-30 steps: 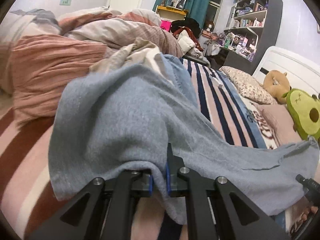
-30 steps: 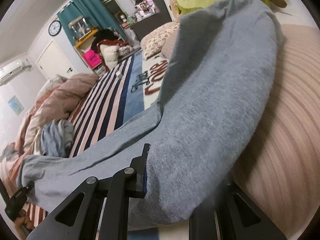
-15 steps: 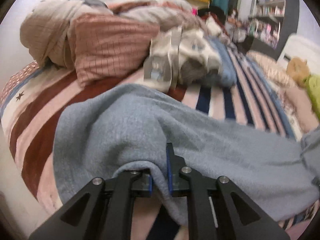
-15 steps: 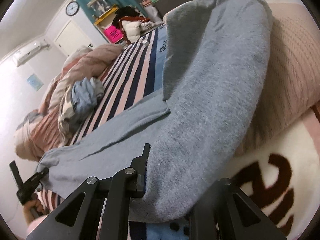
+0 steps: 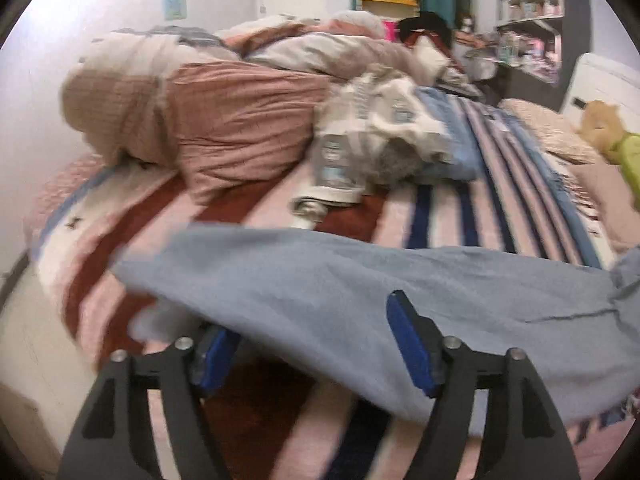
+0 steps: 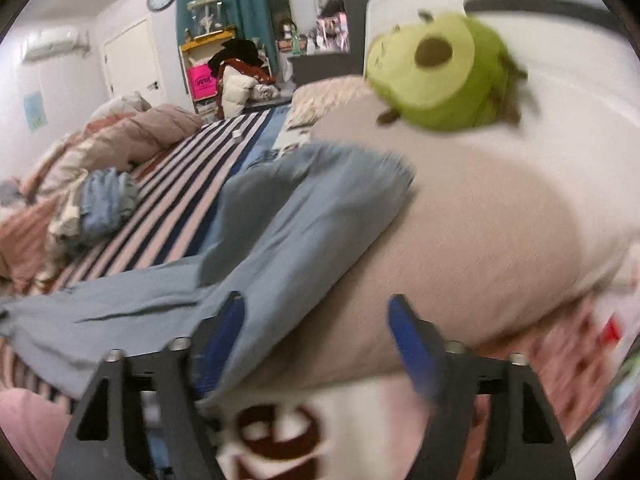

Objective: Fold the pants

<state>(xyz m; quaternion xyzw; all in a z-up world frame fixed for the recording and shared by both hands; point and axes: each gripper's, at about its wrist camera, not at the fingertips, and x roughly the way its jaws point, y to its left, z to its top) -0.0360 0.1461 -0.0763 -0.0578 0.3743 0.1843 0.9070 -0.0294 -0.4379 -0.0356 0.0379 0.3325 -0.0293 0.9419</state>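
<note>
Grey-blue pants [image 5: 320, 280] lie stretched across the near edge of the striped bed. In the left wrist view my left gripper [image 5: 316, 340] has its jaws opening; the cloth still drapes between the blue pads, and neither pad presses it. In the right wrist view the other end of the pants [image 6: 304, 216] rests up against a beige pillow [image 6: 500, 240]. My right gripper [image 6: 316, 336] also has its jaws opening. The cloth edge lies against its left pad [image 6: 224, 332], and the right pad stands apart over the pillow.
A heap of pink and beige bedding [image 5: 224, 120] and a pile of loose clothes [image 5: 380, 140] fill the far left of the bed. A green avocado plush [image 6: 436, 76] sits on the pillows by the white headboard [image 6: 560, 60]. Shelves and a dresser stand beyond.
Both grippers went from shut on the grey pants to wide apart, and the cloth dropped onto the bed. The right view swung up toward the pillow and plush.
</note>
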